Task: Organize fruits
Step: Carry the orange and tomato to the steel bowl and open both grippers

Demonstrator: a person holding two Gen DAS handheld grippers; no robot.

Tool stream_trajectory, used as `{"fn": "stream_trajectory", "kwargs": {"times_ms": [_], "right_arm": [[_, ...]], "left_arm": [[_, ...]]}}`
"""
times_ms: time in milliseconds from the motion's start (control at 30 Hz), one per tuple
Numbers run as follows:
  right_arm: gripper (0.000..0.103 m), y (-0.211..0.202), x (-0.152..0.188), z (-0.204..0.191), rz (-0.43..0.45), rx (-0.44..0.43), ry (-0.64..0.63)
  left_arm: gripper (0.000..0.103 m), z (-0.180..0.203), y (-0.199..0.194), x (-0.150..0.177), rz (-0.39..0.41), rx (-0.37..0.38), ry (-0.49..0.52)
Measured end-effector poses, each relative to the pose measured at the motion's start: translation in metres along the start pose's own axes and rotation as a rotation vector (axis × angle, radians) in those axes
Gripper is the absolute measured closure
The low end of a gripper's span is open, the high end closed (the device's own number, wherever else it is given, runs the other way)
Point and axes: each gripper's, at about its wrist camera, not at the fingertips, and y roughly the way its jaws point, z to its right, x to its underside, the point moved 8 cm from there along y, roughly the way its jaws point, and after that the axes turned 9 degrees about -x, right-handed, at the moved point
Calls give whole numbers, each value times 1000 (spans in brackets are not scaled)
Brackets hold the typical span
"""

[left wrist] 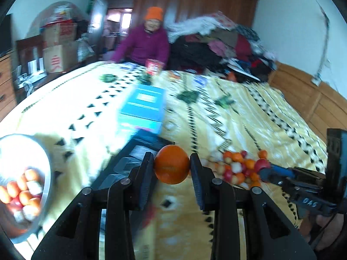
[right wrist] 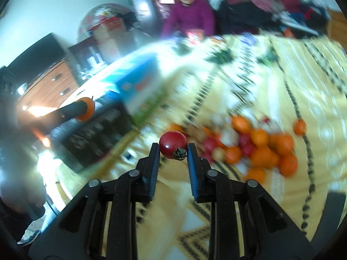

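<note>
**Both tools grip fruit above the bed**

Left tool (left wrist: 172, 165) is closed on an orange fruit (left wrist: 172, 167), pinched at both sides between its two pads. Right tool (right wrist: 173, 149) is clamped on a red cherry tomato (right wrist: 173, 144) whose green stem points back toward the camera.

Readable writing is scarce: handwritten white marks on the right tool's body, seen from the left wrist, look like "DAS"; the print on the blue box (left wrist: 142, 110) and on the cardboard boxes (left wrist: 59, 57) is too blurred to read.

Only the left wrist view shows the metal bowl (left wrist: 46, 173), left of the blue box and nearer the camera, holding orange, red and white pieces. Only the right wrist view shows the left tool from the side, carrying its orange fruit in front of the blue box.

A fruit pile (right wrist: 258, 145) of orange, red and pale pieces lies on the yellow patterned bedspread (left wrist: 249, 112), to the right of the blue box and just beyond the right tool's tips. A person in a purple jacket (left wrist: 145, 43) sits behind the bed, past the blue box.
</note>
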Motion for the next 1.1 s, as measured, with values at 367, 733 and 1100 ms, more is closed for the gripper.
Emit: {"fn": "stream_trajectory", "kwargs": {"times_ms": [367,733,1100], "right_arm": [[77,79,-68,-187,-52,-233,-242],[77,164,-39,-310,-220,-276,-388],[77,181,-28,-328,-271,-250,-418]], "left_arm": [[68,-222,-60,-5,74,-308,-264],[68,-296,-57,41,12,-407,-350],[68,-311,-49,53,-9,-386,-380]]}}
